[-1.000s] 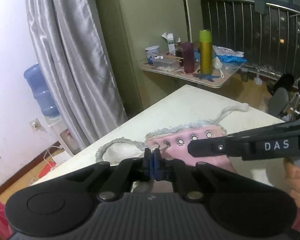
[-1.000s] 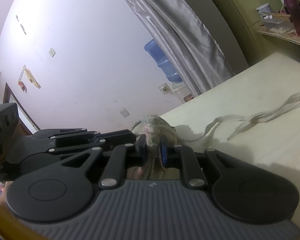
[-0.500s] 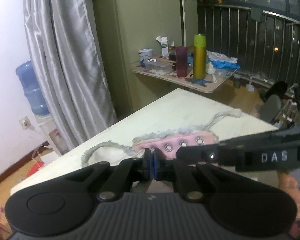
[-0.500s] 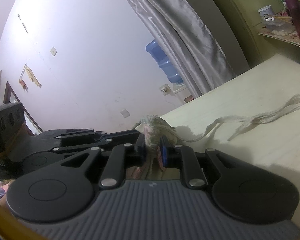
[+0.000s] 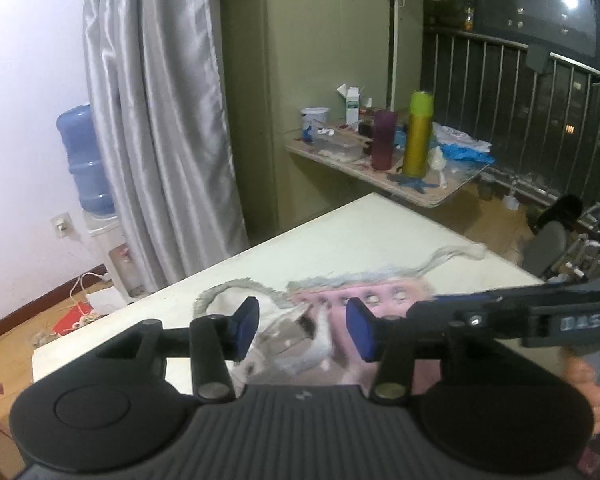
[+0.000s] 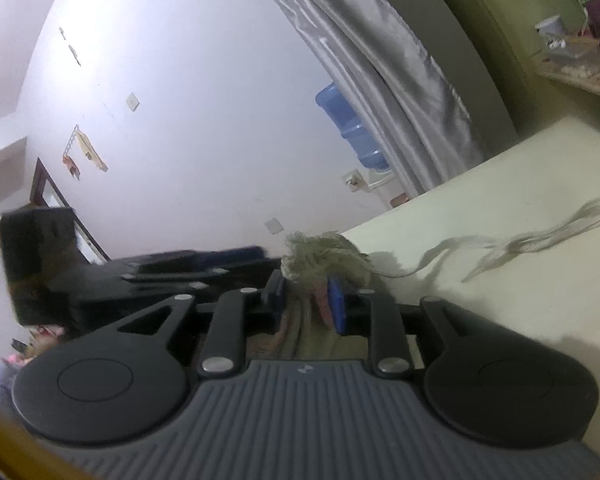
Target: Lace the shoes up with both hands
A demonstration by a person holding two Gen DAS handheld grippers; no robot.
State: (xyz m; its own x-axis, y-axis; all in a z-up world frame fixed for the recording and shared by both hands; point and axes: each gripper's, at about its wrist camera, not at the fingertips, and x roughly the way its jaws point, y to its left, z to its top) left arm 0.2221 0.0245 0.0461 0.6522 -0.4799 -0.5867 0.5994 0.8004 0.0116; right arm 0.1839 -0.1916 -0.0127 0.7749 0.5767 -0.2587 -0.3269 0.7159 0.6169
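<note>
The pink shoe (image 5: 384, 300) lay on the table (image 5: 340, 236), its eyelet row facing up. The left gripper (image 5: 303, 330) stood wide open and empty over the tongue. The right gripper (image 6: 305, 300) pinched the shoe's frayed edge. One lace (image 6: 540, 236) trailed far right. Judged mid-threading; next, the left gripper needs a lace end.

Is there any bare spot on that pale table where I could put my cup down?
Yes: the table is bare beyond the pink shoe, toward its far corner, and on the strip past the loose lace. It is crowded around the shoe, where the left gripper and right gripper work.
</note>
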